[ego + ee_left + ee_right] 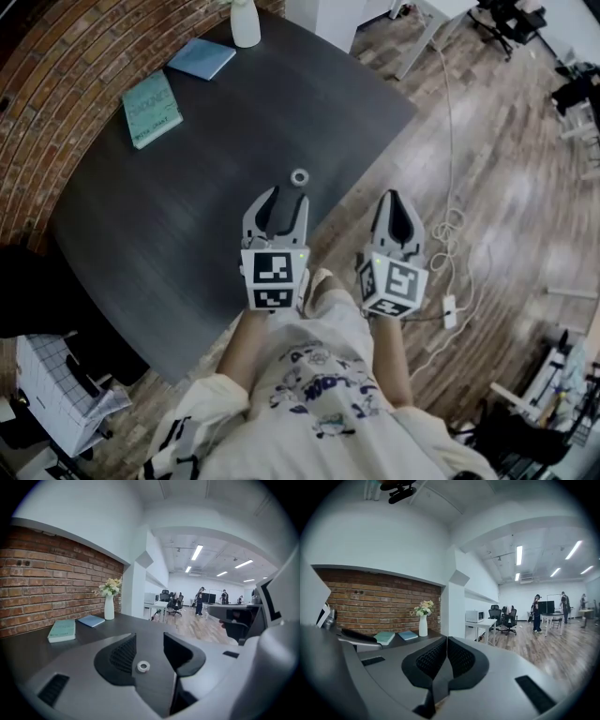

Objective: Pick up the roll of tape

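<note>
Dark and round-edged, the table [169, 234] fills the head view's left, set against a brick wall, with wooden floor to its right. Two books and a white vase lie at its far side, well apart from the work. The roll of tape [299, 176] sits alone on the bare top near the table's right edge. It is a small ring lying flat with its hole upward, so it has no long axis to line up with. The left gripper [287, 199] hangs just short of it, jaws apart, and the roll lies ahead of the gap and slightly toward its right jaw. The right gripper [395, 202] is off the table's edge over the floor, jaws together on nothing, and clearly farther from the roll. In the left gripper view the spread jaws frame the tabletop, and the roll [143, 666] shows low in the gap, nearer the left-hand pad but touching neither. It appears to rest on the table beneath and ahead of the tips. In the right gripper view the pads meet along their length, and the roll does not show. The pickup most likely falls to the left gripper, which seems to need to drop and straddle the ring before closing.
</note>
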Demonstrator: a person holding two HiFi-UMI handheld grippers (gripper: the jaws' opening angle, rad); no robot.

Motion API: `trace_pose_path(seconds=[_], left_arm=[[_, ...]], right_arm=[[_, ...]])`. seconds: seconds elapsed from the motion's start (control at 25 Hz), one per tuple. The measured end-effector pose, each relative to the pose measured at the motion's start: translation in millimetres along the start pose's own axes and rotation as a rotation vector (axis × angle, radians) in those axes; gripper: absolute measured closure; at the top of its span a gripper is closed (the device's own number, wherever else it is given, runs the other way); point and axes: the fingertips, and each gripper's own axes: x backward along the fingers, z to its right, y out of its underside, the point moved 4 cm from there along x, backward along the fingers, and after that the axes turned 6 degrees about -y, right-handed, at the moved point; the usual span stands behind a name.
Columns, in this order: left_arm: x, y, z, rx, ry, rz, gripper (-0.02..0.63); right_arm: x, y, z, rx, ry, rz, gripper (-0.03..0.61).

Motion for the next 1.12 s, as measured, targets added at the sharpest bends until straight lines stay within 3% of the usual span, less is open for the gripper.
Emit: trace_pose_path(seconds=[0.56,1.12], left_arm=[[-59.7,26.9,4.0,0.012,-0.012,-0.166,0.448],[-111.3,88.5,10.1,0.041,-0.033,-0.383,0.428]], right_arm=[[-57.7,22.3,19.3,-0.009,-0.067,-0.104,0.572],[-98.2,68.0,24.0,-0.016,-0.147,-0.232,0.571]])
